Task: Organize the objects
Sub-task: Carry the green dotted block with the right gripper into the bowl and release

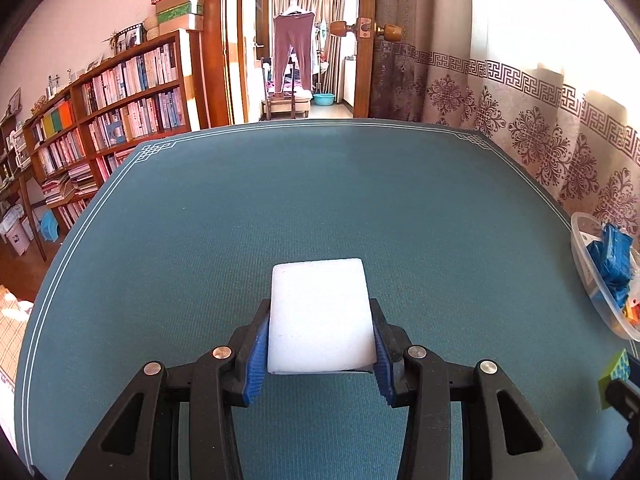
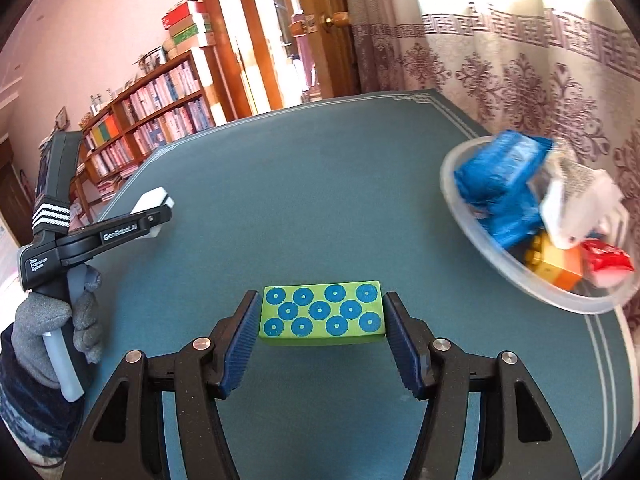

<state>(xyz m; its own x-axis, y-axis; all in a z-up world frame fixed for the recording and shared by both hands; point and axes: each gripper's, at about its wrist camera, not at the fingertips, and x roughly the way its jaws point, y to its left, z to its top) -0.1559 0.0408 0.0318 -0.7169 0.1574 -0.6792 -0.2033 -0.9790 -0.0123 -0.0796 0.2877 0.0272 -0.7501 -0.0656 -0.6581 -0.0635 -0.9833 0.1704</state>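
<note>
My left gripper [image 1: 319, 340] is shut on a white foam block [image 1: 320, 316], held above the teal table mat [image 1: 320, 200]. The right wrist view shows that same left gripper [image 2: 154, 210] at the left, with the white block [image 2: 154, 200] in its tip and a gloved hand [image 2: 52, 320] on its handle. My right gripper [image 2: 322, 324] is shut on a green block with blue dots [image 2: 322, 314], its pads pressing the two short ends. A corner of that green block [image 1: 614, 372] peeks in at the right edge of the left wrist view.
A clear plastic bowl [image 2: 480, 240] at the right holds blue packets [image 2: 500, 184], a white packet, an orange block and a red item; the bowl's rim [image 1: 580, 256] shows in the left view too. Bookshelves, a doorway and curtains lie beyond the mat.
</note>
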